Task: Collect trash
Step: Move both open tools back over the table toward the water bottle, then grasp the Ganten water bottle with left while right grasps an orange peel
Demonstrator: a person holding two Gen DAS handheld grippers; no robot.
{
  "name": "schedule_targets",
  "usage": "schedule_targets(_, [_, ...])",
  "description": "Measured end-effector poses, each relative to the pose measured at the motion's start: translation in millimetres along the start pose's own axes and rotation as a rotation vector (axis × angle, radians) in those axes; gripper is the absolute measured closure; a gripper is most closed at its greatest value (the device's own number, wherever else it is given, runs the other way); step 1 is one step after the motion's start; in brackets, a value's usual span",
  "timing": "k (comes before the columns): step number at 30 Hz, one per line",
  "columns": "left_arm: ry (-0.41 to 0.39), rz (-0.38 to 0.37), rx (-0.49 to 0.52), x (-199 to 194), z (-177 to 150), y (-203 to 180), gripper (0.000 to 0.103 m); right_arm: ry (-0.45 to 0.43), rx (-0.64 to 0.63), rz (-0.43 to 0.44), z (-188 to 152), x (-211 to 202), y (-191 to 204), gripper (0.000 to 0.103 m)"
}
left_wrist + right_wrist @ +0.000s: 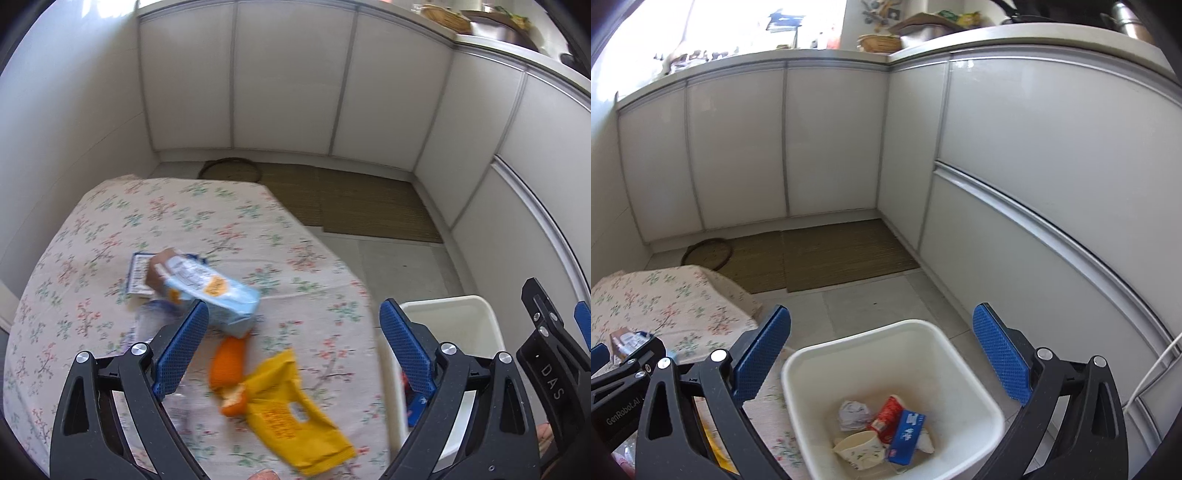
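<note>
White cabinets (831, 147) wall the far and right sides, with woven mats (846, 254) on the floor before them. The floral-clothed table (92, 229) ends at its right edge beside the white bin (857, 354), which holds crumpled trash. The left hand-held gripper (291, 347) hangs wide open and empty above the yellow wrapper (295, 417), orange peel (227, 362) and blue carton (210, 295). The right hand-held gripper (882, 350) hangs wide, empty, over the bin.

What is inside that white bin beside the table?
The white bin holds a crumpled paper ball, a red carton, a blue box and a cream cup lying on its side. Anything beneath them is covered.
</note>
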State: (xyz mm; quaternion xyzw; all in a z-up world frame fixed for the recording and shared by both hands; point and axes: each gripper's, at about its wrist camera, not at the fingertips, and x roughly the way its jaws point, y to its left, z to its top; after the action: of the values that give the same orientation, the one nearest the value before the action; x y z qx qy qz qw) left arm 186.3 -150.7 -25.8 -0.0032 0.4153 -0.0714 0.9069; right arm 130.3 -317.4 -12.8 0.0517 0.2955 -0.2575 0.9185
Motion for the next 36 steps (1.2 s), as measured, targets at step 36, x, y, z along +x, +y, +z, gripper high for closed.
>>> schedule_targets(36, [0.335, -0.019, -0.178, 76, -30, 166, 0.015, 0.055, -0.200, 0.194, -16, -8, 148, 0.007])
